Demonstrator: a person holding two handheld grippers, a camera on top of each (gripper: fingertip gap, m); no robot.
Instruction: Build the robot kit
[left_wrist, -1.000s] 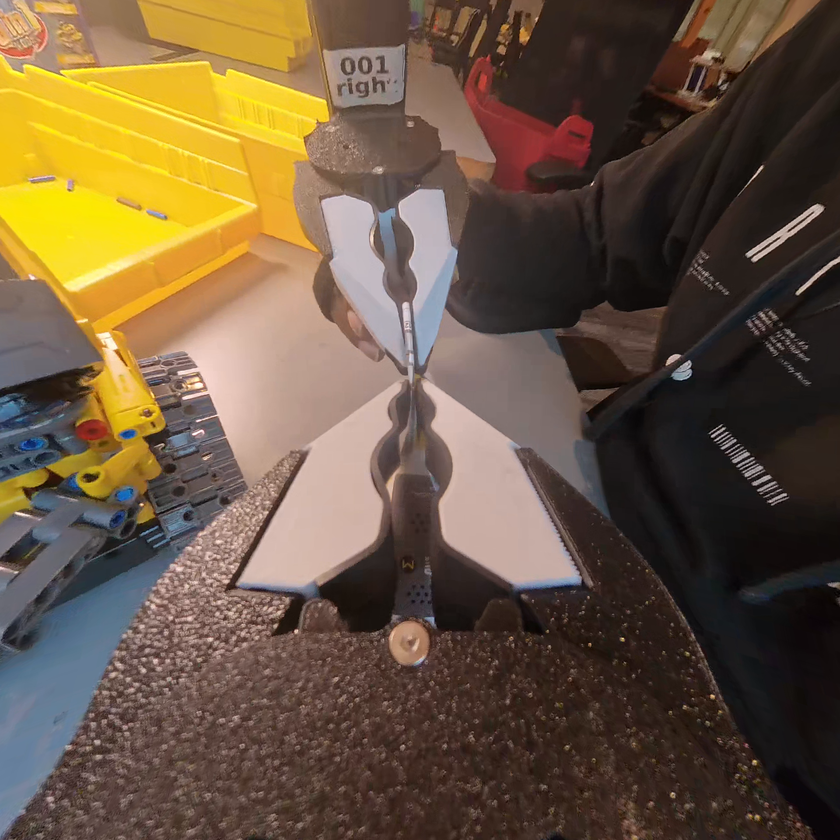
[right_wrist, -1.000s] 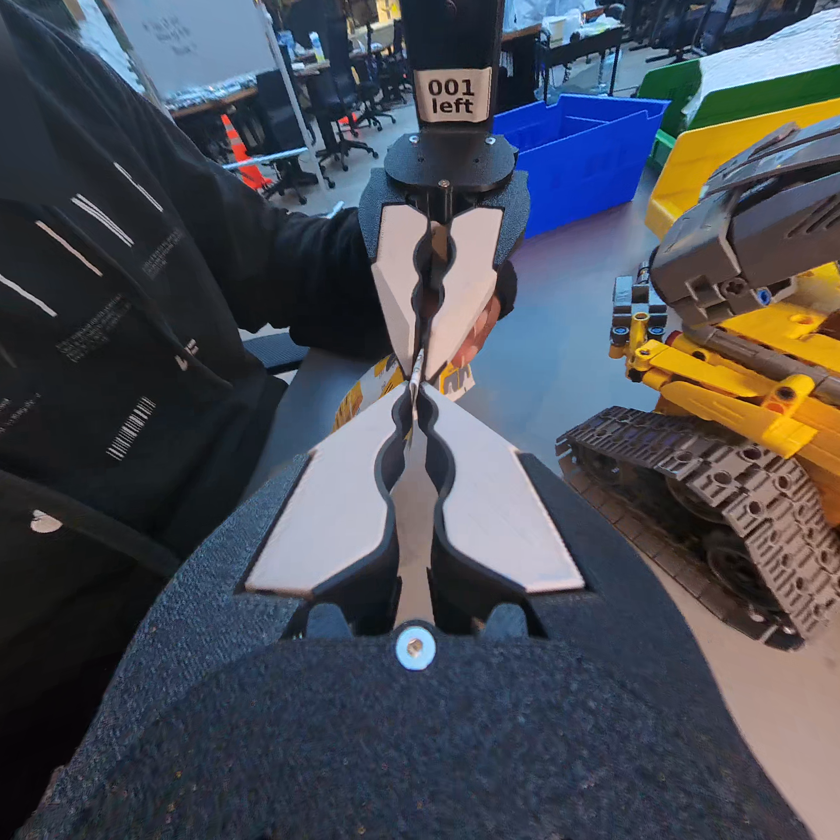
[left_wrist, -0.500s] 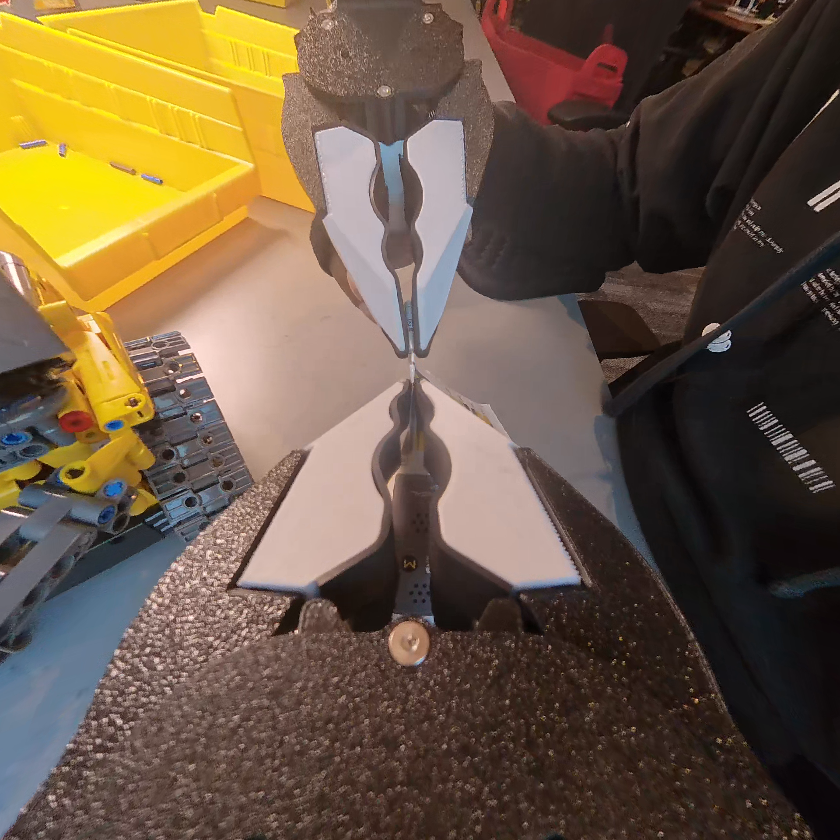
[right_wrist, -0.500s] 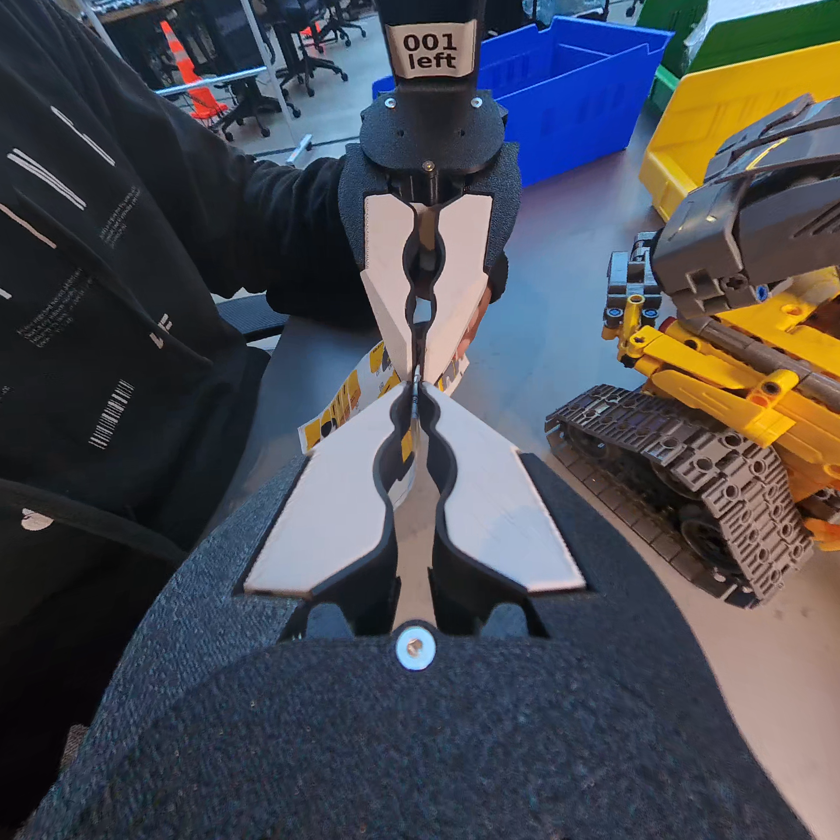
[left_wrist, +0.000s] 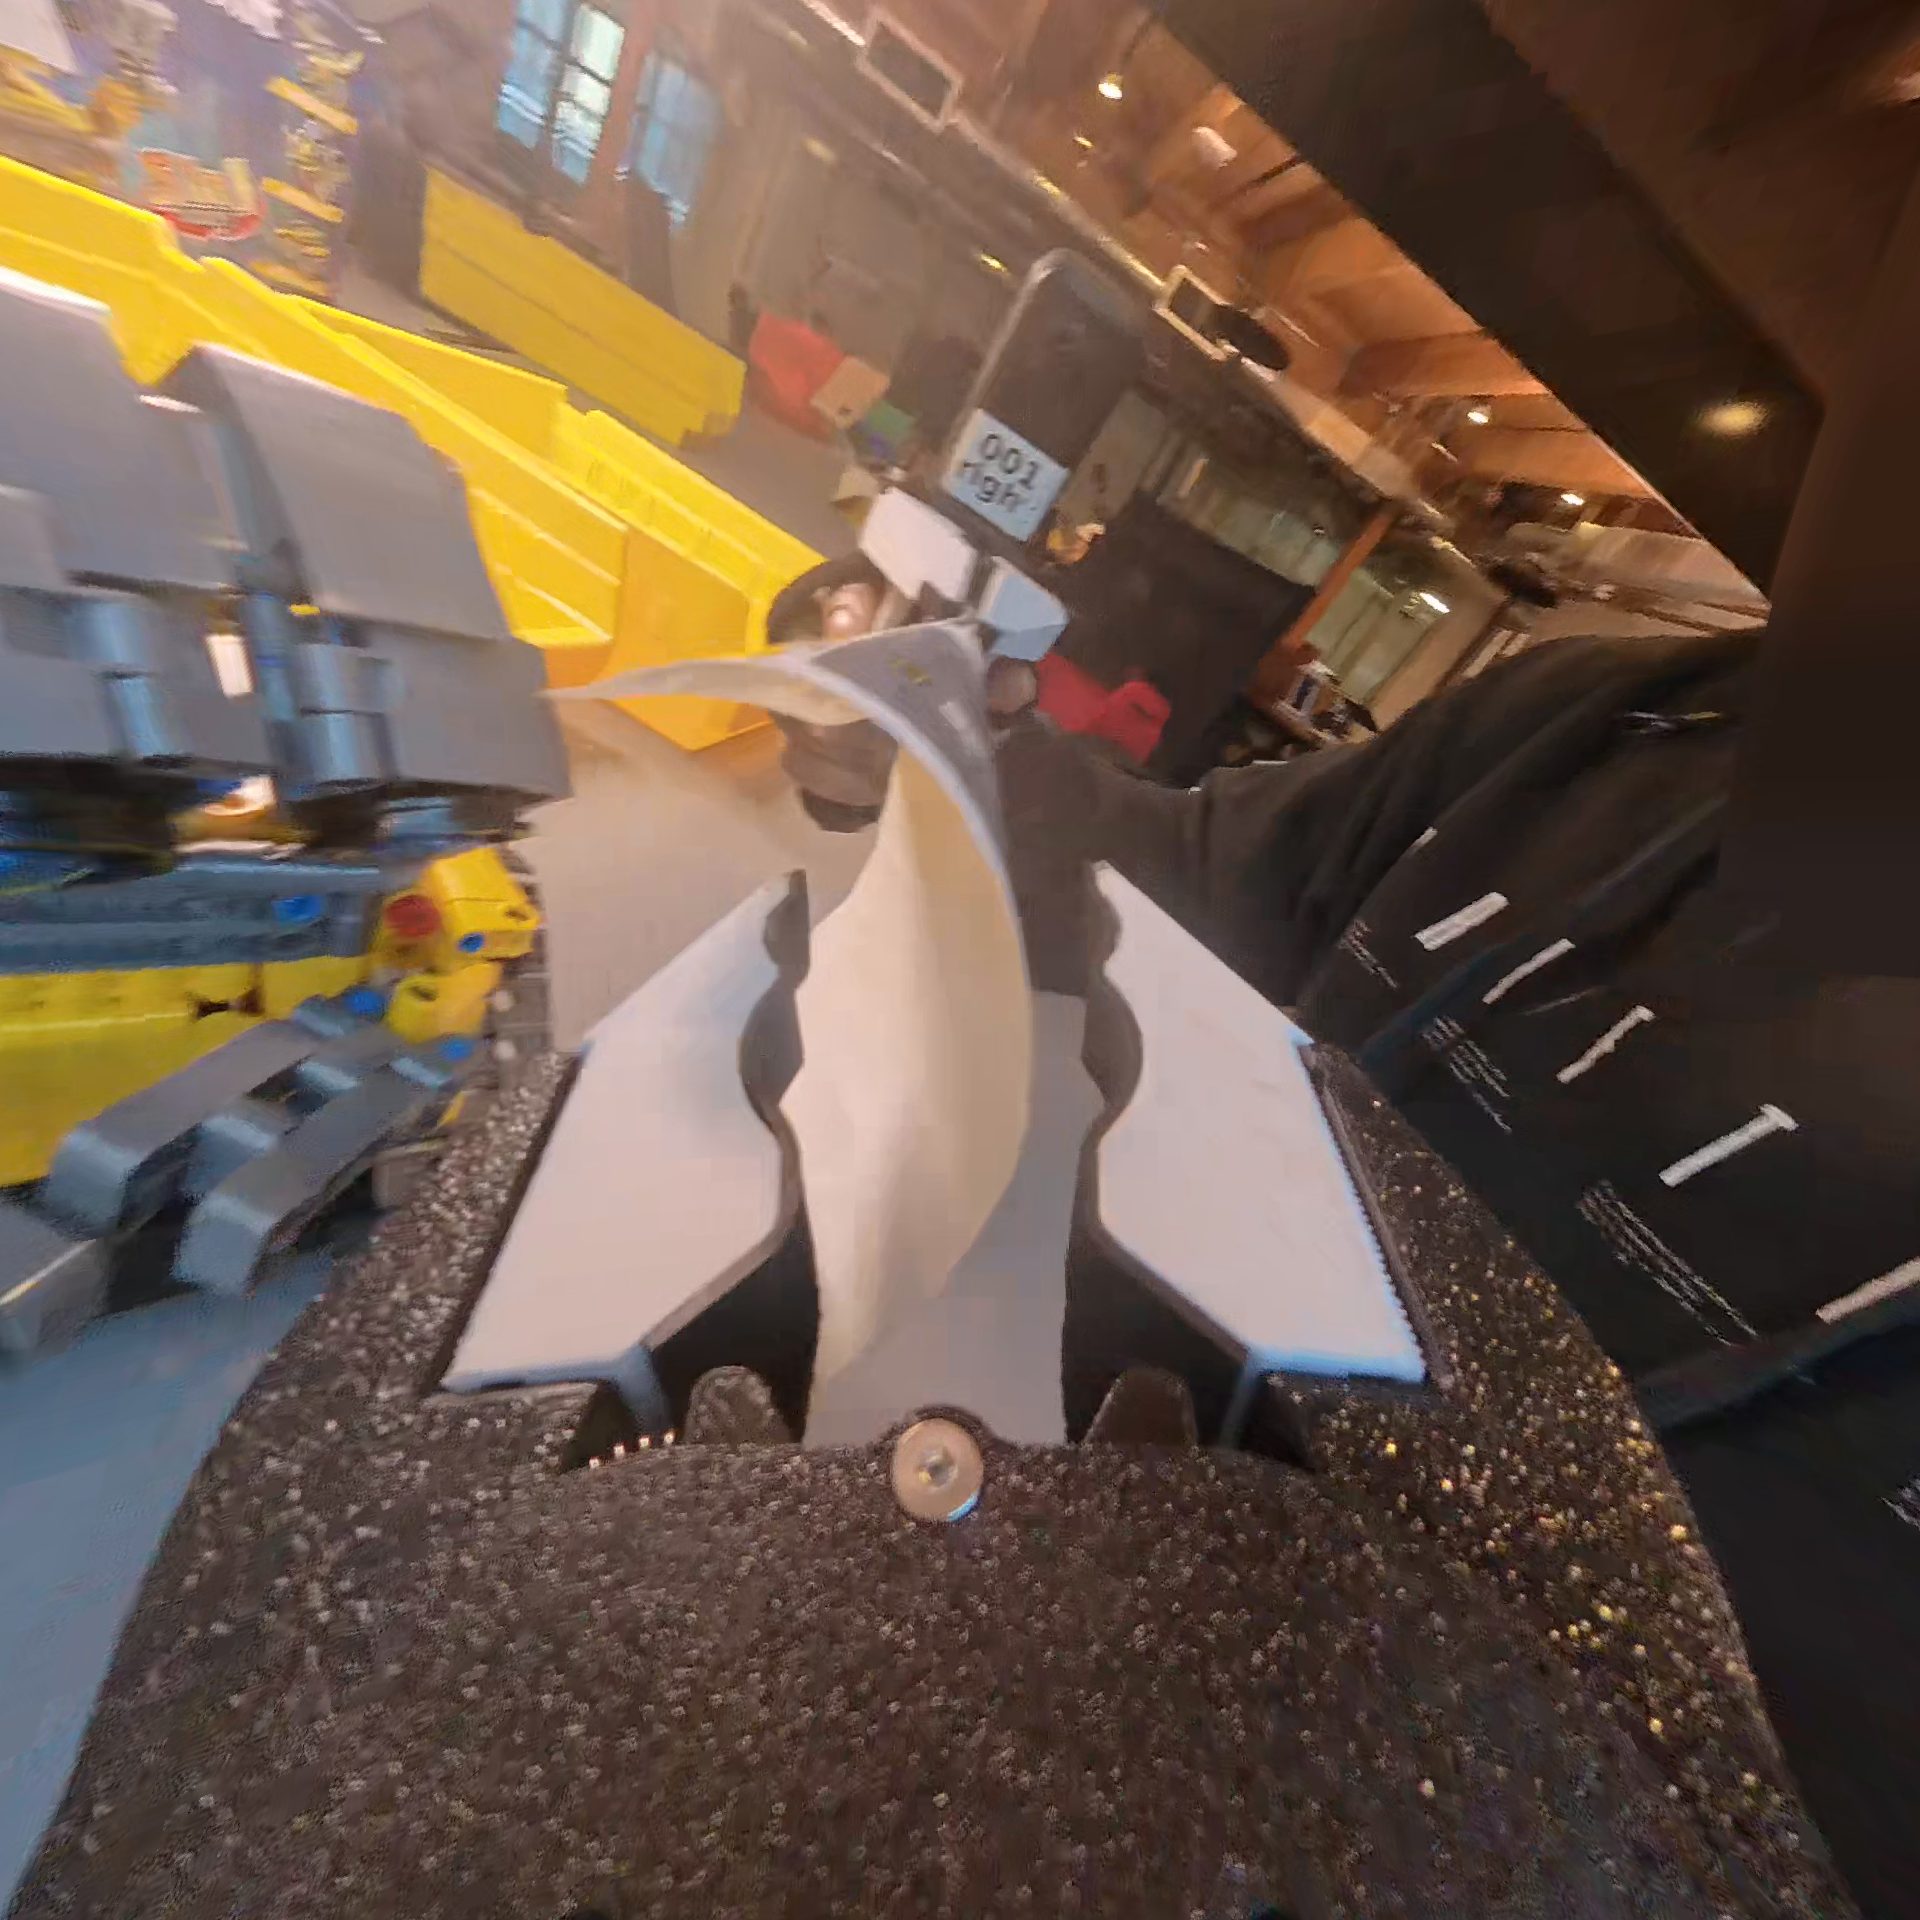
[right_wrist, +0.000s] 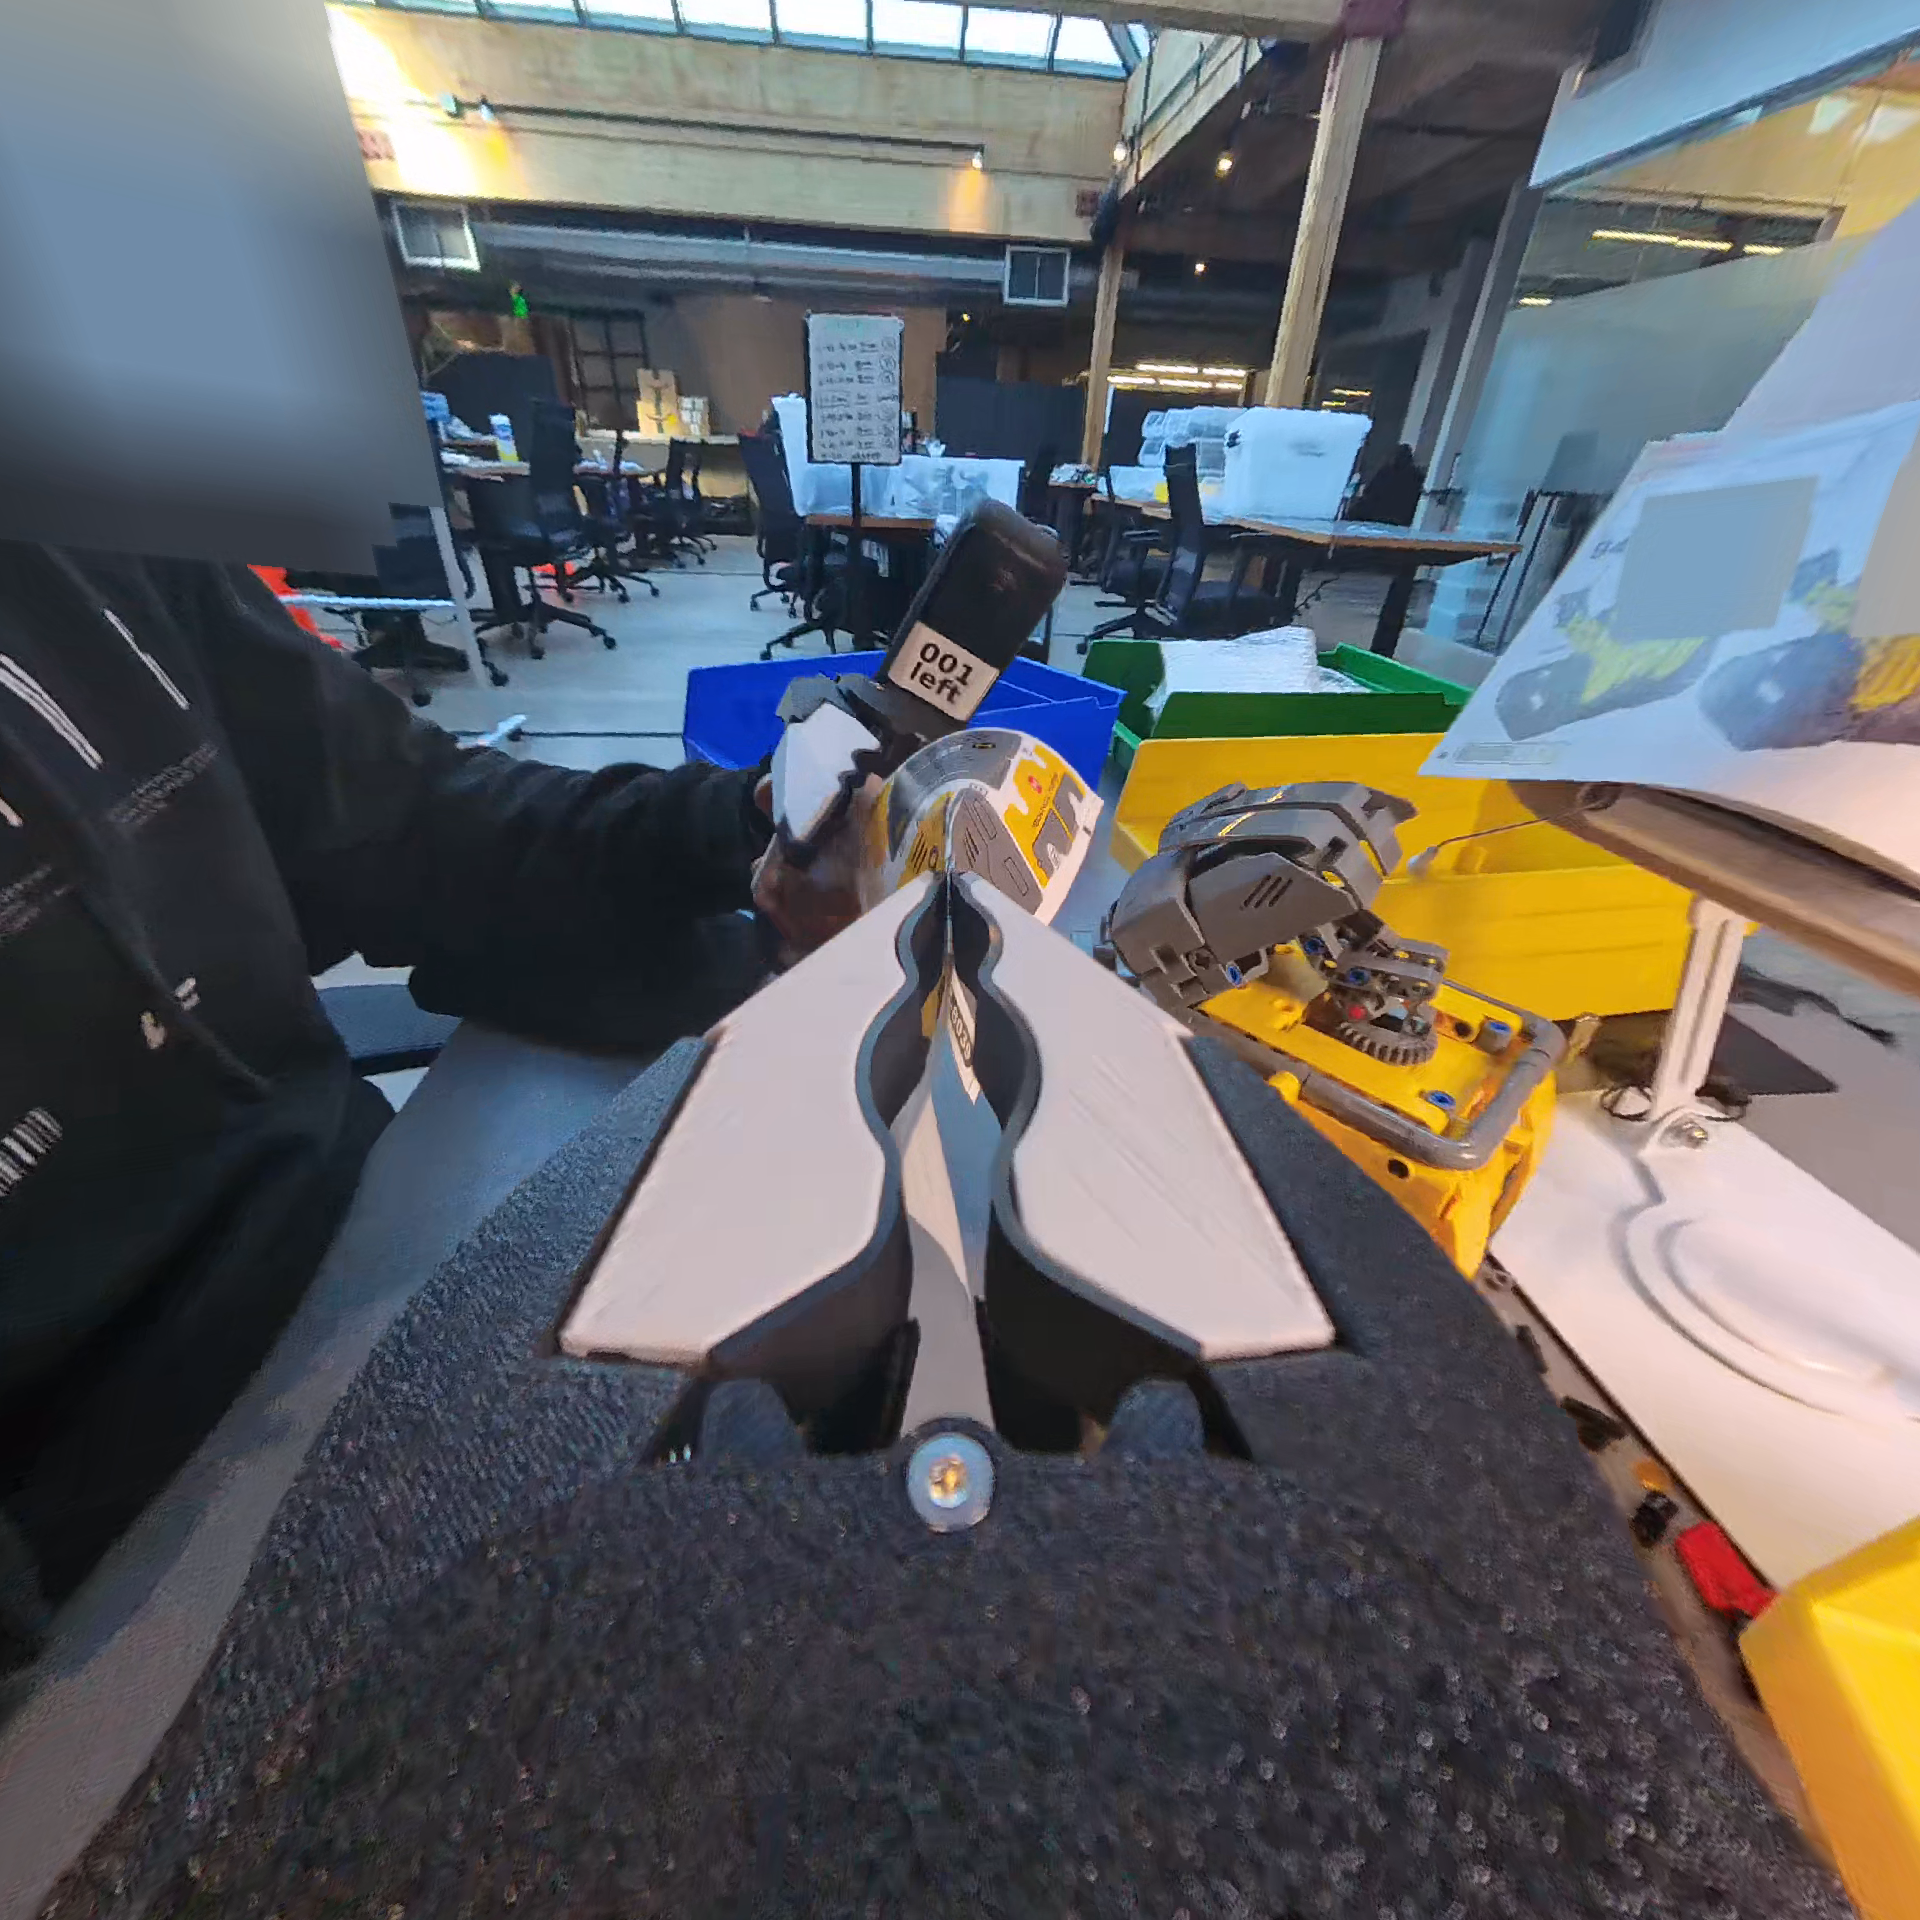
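My left gripper (left_wrist: 945, 883) is open; a pale, curled sticker sheet (left_wrist: 914, 1039) passes loosely between its fingers. My right gripper (right_wrist: 948, 883) is shut on the printed yellow and grey side of that sheet (right_wrist: 997, 821). In the left wrist view the right gripper (left_wrist: 971, 623) pinches the sheet's far end. In the right wrist view one white finger (right_wrist: 810, 769) of the left gripper shows beside the sheet's curl. A yellow and grey brick-built tracked vehicle (left_wrist: 208, 727) stands left of the left gripper and right of the right one (right_wrist: 1330, 966).
Yellow bins (left_wrist: 582, 468) lie behind the vehicle, with a blue bin (right_wrist: 748, 707) and a green bin (right_wrist: 1299, 707) farther off. An open instruction booklet (right_wrist: 1714, 623) sits on a white stand (right_wrist: 1766, 1299) at right. A person's black sleeve (right_wrist: 520, 852) reaches across. Spacing between my two grippers at the tips: around 7 centimetres.
My left gripper has opened and let go of the sheet. Both grippers have tilted up and drawn apart; the sheet now curls, held by the right gripper alone.
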